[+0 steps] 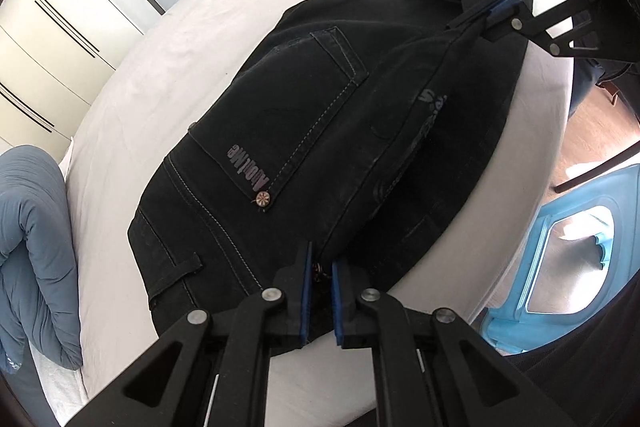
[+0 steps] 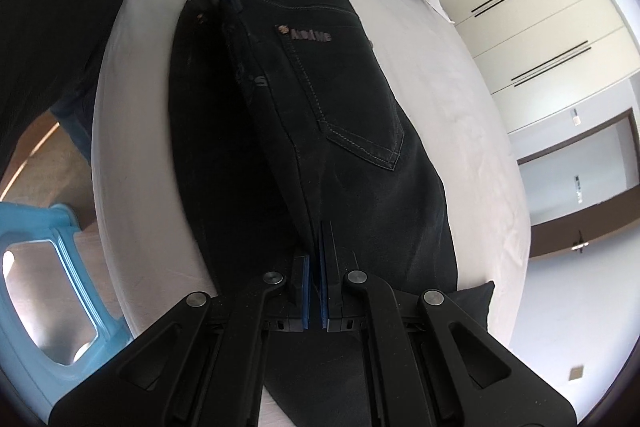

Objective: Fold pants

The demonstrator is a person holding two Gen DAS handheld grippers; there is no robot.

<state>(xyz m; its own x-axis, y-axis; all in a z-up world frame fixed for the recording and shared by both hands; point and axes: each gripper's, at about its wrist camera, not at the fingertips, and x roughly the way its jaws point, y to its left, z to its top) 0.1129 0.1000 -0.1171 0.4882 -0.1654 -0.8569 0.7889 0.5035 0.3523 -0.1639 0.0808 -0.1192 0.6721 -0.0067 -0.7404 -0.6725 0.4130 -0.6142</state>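
Pants [image 1: 320, 99] pinched by both claws; brown door [image 2: 576, 183] only right-wrist.

pants [image 2: 340, 99] legs cut off below, blue stool [image 1: 560, 247] half out of frame

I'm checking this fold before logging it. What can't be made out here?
- Pants legs and hems: right wrist view, cut off behind the right gripper.
- Fabric between the left gripper fingers: left wrist view, too dark to read.
- Underside layer along the fold: both views, covered by the top layer.
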